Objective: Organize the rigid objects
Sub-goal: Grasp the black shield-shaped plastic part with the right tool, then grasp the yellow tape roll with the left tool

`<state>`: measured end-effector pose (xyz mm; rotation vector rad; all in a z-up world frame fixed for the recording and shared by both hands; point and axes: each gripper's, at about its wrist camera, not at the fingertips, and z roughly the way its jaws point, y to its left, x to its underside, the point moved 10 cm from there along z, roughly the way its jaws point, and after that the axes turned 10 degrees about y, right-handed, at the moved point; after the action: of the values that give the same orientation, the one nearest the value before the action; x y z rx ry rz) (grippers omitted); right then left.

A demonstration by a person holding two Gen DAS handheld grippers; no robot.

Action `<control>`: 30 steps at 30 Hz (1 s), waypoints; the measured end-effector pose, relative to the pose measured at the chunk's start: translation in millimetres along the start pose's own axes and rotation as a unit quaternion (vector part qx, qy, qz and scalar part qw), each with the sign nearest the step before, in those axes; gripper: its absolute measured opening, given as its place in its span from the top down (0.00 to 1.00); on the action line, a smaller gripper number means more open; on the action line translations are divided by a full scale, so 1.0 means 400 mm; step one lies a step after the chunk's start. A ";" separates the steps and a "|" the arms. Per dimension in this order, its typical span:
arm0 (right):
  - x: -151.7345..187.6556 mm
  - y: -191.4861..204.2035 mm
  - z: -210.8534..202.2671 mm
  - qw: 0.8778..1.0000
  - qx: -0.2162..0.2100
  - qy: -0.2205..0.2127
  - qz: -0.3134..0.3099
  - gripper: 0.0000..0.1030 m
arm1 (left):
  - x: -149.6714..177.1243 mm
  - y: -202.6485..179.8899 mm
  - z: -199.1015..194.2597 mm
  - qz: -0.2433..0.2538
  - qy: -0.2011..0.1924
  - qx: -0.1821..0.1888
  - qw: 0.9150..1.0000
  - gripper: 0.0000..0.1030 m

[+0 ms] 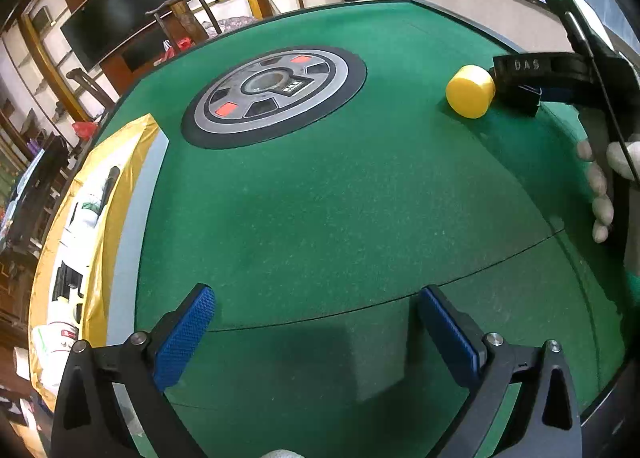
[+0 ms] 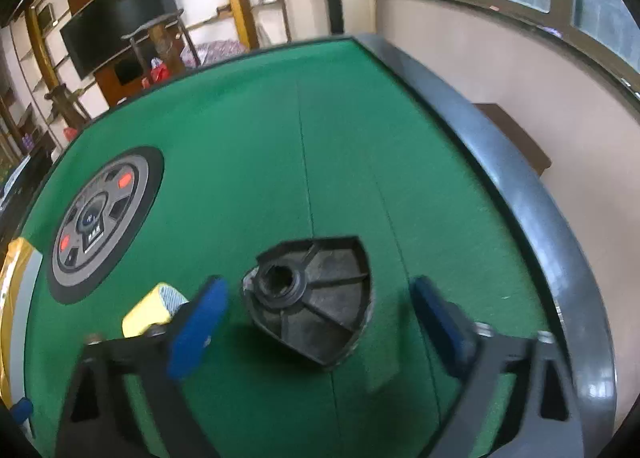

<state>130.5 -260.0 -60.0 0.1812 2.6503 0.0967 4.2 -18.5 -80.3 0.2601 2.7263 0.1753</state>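
Note:
A yellow cylinder (image 1: 470,91) lies on its side on the green felt table (image 1: 320,198) at the far right; in the right wrist view it (image 2: 150,312) shows partly behind the left finger. A black shield-shaped plastic part (image 2: 312,298) with ribs and a round hub lies on the felt. My right gripper (image 2: 318,318) is open, its blue pads on either side of this black part, apart from it. In the left wrist view the right gripper (image 1: 532,82) appears next to the yellow cylinder. My left gripper (image 1: 316,334) is open and empty over bare felt.
A round grey and black control panel (image 1: 274,92) sits in the table's middle. A gold-edged tray (image 1: 92,242) with white items lies at the left. The dark raised table rim (image 2: 532,218) runs along the right, with a wall beyond it.

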 end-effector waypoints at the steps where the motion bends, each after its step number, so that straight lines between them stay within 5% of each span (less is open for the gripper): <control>1: 0.000 0.001 -0.001 1.000 0.002 -0.001 -0.001 0.24 | 0.001 -0.001 0.000 -0.002 0.001 0.002 1.000 0.01; 12: 0.001 -0.004 -0.010 1.000 -0.017 -0.013 0.003 0.39 | 0.005 0.002 0.002 -0.011 0.003 0.019 1.000 0.01; 30: 0.014 -0.012 -0.021 0.998 -0.054 -0.017 0.013 0.40 | 0.023 0.015 0.015 -0.058 -0.005 0.069 0.996 0.00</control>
<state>121.0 -264.4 -55.5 0.1803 2.6019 0.2431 -0.8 -10.1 -88.2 0.1410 2.7369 -0.0477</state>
